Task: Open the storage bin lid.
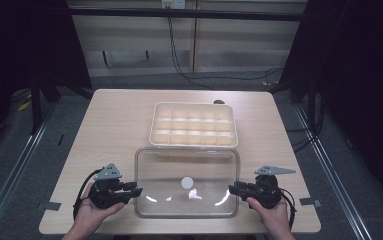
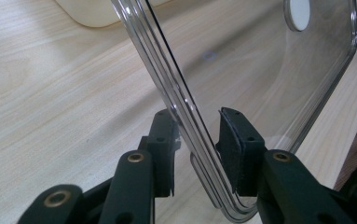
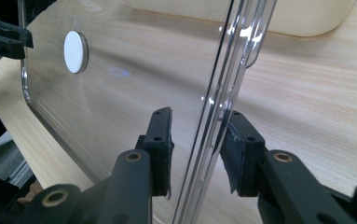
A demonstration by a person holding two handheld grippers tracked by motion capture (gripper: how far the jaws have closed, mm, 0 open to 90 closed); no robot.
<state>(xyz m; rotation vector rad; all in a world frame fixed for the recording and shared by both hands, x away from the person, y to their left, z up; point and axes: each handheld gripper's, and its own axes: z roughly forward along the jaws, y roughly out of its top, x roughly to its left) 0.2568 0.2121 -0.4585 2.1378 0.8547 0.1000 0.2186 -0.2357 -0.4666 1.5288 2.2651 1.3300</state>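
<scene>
A clear plastic lid (image 1: 169, 170) with a round white disc (image 1: 187, 182) in its middle hangs level just above the near half of the table, held at both short ends. My left gripper (image 1: 138, 190) is shut on its left rim, and the left gripper view has the ribbed edge (image 2: 185, 116) between the pads of that gripper (image 2: 197, 144). My right gripper (image 1: 231, 189) grips the right rim, whose edge (image 3: 213, 121) runs between the jaws of that gripper (image 3: 195, 144). Behind the lid stands a cream tray (image 1: 152, 125) with several compartments, uncovered.
The wooden table (image 1: 114, 125) has bare surface left and right of the tray. The lid's far edge slightly overlaps the tray's front rim. Cables run over the floor behind the table, and dark frames stand on both sides.
</scene>
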